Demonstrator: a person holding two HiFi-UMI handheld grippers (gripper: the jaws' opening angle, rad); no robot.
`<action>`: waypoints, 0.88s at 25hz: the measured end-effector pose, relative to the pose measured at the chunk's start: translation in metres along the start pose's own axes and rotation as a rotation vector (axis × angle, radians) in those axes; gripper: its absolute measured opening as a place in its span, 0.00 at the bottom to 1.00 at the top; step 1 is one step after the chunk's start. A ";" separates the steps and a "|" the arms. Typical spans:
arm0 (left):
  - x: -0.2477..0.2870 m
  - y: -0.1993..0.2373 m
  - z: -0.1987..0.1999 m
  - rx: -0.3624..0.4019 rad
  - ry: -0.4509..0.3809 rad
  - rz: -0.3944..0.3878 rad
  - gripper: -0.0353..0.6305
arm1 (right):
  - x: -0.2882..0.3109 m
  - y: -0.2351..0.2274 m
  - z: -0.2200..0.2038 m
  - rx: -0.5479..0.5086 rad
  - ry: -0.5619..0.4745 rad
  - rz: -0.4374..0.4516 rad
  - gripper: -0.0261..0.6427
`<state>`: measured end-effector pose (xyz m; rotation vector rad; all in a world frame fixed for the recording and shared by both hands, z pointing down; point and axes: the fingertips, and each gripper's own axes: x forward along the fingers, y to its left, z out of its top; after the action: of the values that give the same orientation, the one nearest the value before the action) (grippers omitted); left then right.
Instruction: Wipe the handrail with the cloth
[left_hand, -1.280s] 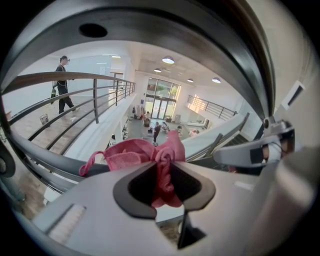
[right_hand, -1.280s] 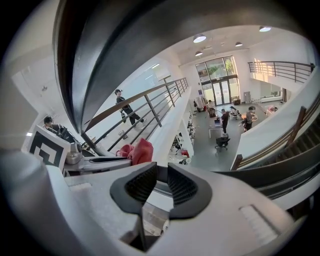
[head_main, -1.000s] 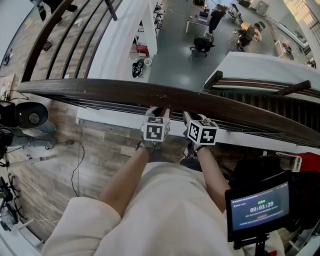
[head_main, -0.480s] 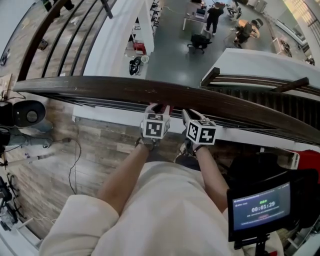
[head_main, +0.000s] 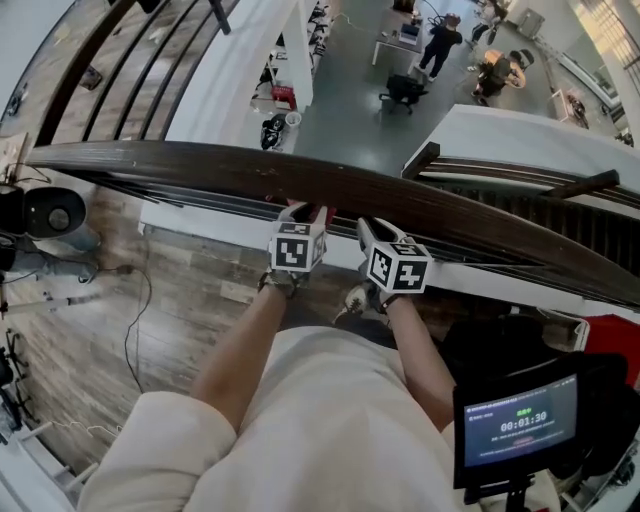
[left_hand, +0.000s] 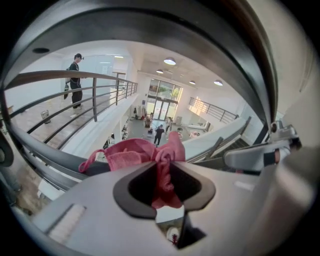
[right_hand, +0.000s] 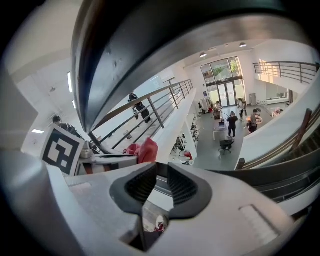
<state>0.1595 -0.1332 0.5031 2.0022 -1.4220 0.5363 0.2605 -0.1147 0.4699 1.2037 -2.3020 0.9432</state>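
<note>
Against a second ago, the left gripper (head_main: 305, 218) sits a little further left along the handrail (head_main: 180, 165), and the right gripper (head_main: 368, 232) has drifted the same way beside it. The head view has itself shifted, so the true travel is hard to judge, but it looks small. I read this as a short wiping pass along the near edge of the rail, with most of the rail's length to either side probably yet to be covered.

The left fingers are clamped on the cloth (left_hand: 131, 154). A twisted fold of it runs down between them, and the rest bunches out ahead of the tips, spilling to their left. In the head view that red bunch shows just past the tips, right at the rail's near edge; whether it presses on the wood cannot be told.

The right fingers stand narrowly apart with nothing between them, only the floor far below showing through the gap. They point at the rail just right of the cloth without touching it, and the cloth lies off to their left, wholly in the other gripper's hold.
</note>
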 end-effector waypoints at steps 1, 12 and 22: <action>-0.001 0.002 0.000 -0.006 -0.005 0.004 0.19 | -0.003 0.000 0.001 -0.004 -0.002 0.008 0.15; 0.000 0.001 0.000 0.013 -0.009 -0.013 0.19 | -0.017 -0.024 -0.001 0.053 -0.023 -0.082 0.15; 0.008 -0.023 0.008 0.081 0.005 -0.069 0.19 | -0.032 -0.049 0.007 0.114 -0.061 -0.169 0.15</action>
<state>0.1835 -0.1391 0.4963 2.1040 -1.3430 0.5765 0.3192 -0.1209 0.4652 1.4679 -2.1760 0.9997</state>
